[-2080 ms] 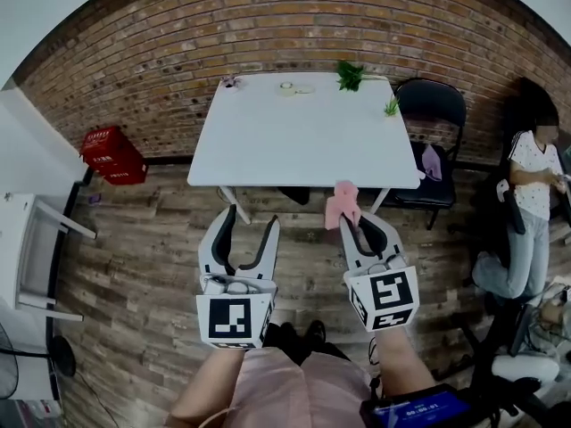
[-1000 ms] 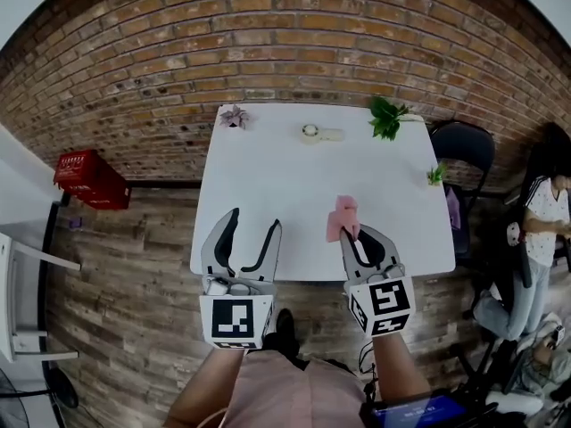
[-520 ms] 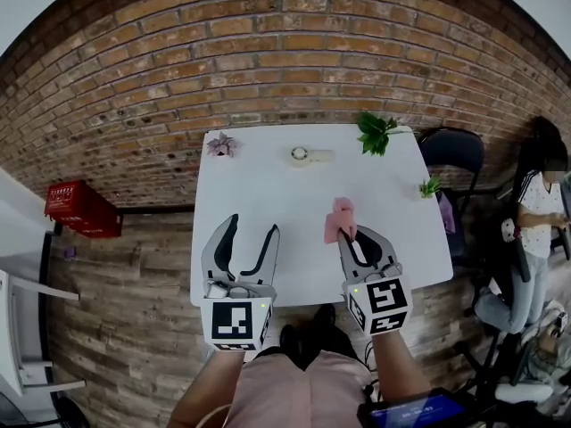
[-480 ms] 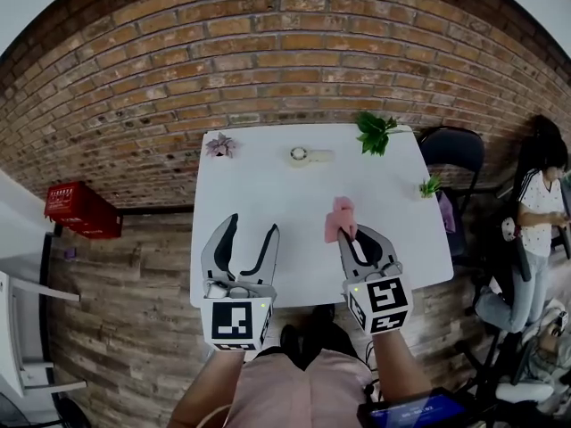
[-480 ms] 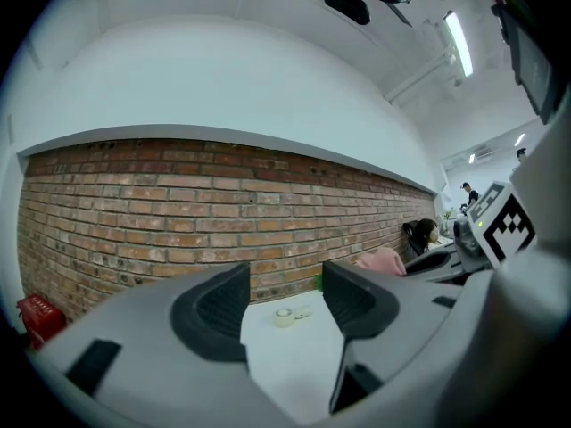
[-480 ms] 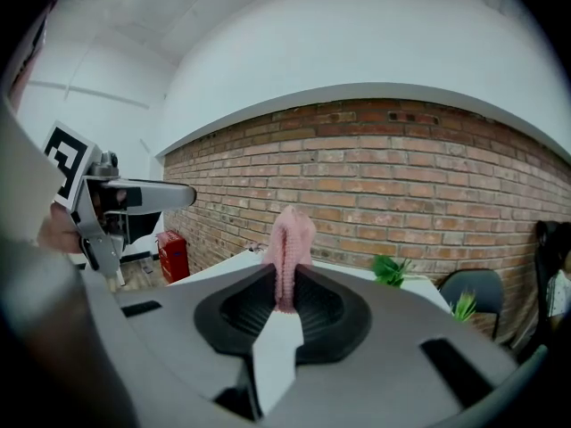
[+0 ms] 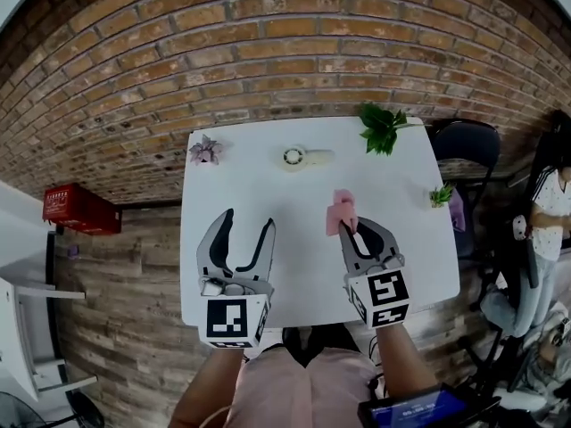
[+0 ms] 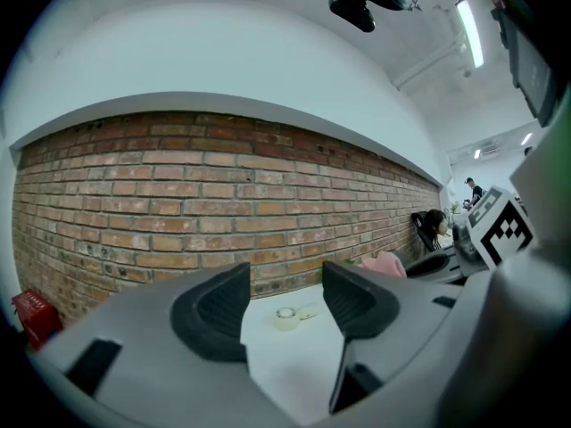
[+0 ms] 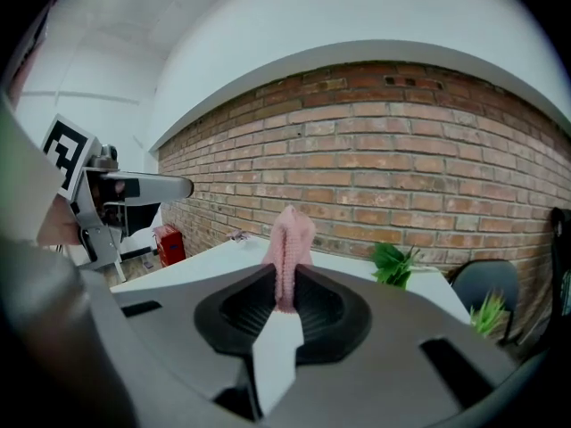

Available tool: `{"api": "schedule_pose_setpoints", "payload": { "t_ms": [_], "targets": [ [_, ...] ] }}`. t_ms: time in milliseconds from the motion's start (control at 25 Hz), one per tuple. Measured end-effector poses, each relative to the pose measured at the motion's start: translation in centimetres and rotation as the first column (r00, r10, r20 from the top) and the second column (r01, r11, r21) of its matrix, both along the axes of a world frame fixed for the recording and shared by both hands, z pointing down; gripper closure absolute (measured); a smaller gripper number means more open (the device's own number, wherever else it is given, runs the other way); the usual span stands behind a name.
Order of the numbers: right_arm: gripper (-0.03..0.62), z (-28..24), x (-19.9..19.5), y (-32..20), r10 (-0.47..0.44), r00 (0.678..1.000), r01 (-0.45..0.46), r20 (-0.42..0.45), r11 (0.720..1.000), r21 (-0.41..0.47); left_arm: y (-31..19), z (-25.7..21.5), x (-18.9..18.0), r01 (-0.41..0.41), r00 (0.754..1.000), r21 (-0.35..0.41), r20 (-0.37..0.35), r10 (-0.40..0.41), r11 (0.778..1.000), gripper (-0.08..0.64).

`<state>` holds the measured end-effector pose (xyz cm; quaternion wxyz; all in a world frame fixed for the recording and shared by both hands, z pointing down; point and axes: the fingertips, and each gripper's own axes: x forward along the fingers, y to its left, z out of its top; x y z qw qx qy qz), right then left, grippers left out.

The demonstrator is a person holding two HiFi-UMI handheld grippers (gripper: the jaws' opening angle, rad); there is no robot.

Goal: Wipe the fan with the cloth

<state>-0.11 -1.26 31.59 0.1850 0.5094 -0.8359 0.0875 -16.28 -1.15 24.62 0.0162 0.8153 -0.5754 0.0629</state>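
Because the cloth (image 7: 342, 210) is pinched by its lower edge between the closed jaws of the right hand-held gripper (image 7: 353, 229), most of the pink fabric stands up past the tips, which likely leaves a loose wad free to rub with. The left hand-held gripper (image 7: 244, 226) has its jaws spread with nothing between them. Its own view looks through the gap straight at the fan (image 8: 287, 317), so it seems kept free and lined up to steady or lift the fan while the other wipes. The fan lies on its side at the far middle of the white surface (image 7: 268, 185), close to the brick wall (image 7: 268, 52). It sits between a small flower (image 7: 205, 150) at the far left and a leafy plant (image 7: 382, 127) at the far right, touching neither. Both hand-held grippers hang over the near half of the surface, side by side and well apart from the fan, so the wiping has not begun. The next step is probably a reach across to the far edge, taking care that the light fan does not slide toward the wall when the cloth presses on it.
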Motion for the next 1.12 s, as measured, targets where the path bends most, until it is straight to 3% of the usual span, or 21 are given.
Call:
{"api": "schedule_pose_setpoints", "payload": {
  "t_ms": [520,720,920,1120],
  "targets": [
    [0.537,4.3,2.9,-12.6,-0.058,0.998,0.057,-0.017,0.996,-0.073,-9.9,3.3,1.8,0.073,0.997,-0.080,0.033,-0.070,0.994,0.302],
    [0.537,5.8,2.9,-17.1,-0.093,0.995,0.090,-0.031,0.992,-0.086,-12.1,4.8,1.9,0.124,0.992,-0.128,0.015,-0.123,0.984,0.302],
    [0.537,8.4,3.1,-21.4,-0.096,0.993,0.089,-0.070,0.991,-0.096,-14.0,7.2,1.6,0.136,0.990,-0.164,0.053,-0.129,0.977,0.302],
    [0.540,12.1,3.8,-24.2,-0.079,0.983,0.056,-0.165,0.988,-0.140,-14.7,9.0,1.3,0.171,0.985,-0.208,0.045,-0.165,0.963,0.301]
  ]
}}
